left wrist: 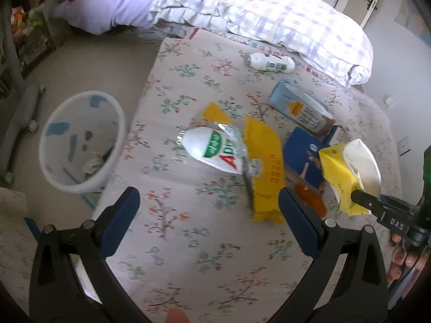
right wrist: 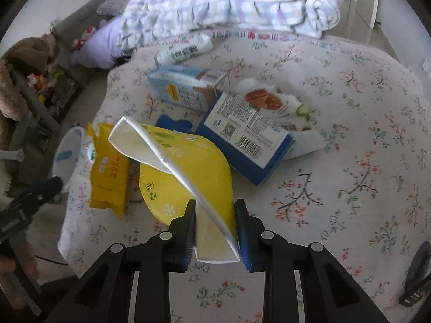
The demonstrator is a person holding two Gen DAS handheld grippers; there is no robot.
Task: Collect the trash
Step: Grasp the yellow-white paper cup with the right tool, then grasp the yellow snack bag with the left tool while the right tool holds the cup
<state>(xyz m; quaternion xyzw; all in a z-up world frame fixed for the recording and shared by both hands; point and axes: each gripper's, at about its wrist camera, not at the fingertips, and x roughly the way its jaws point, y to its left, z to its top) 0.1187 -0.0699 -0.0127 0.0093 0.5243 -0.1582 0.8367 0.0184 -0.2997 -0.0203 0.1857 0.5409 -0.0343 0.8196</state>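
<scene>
Most trash is not yet collected: a bottle (left wrist: 271,62), boxes (right wrist: 243,132) and a yellow pack (left wrist: 265,172) lie on the bed (left wrist: 188,242). At lower centre, the right hand-held gripper (right wrist: 215,231) pinches a yellow bag (right wrist: 186,172). The left hand-held gripper (left wrist: 208,215) is spread, empty. At left, the bin (left wrist: 80,140) holds few scraps.
</scene>
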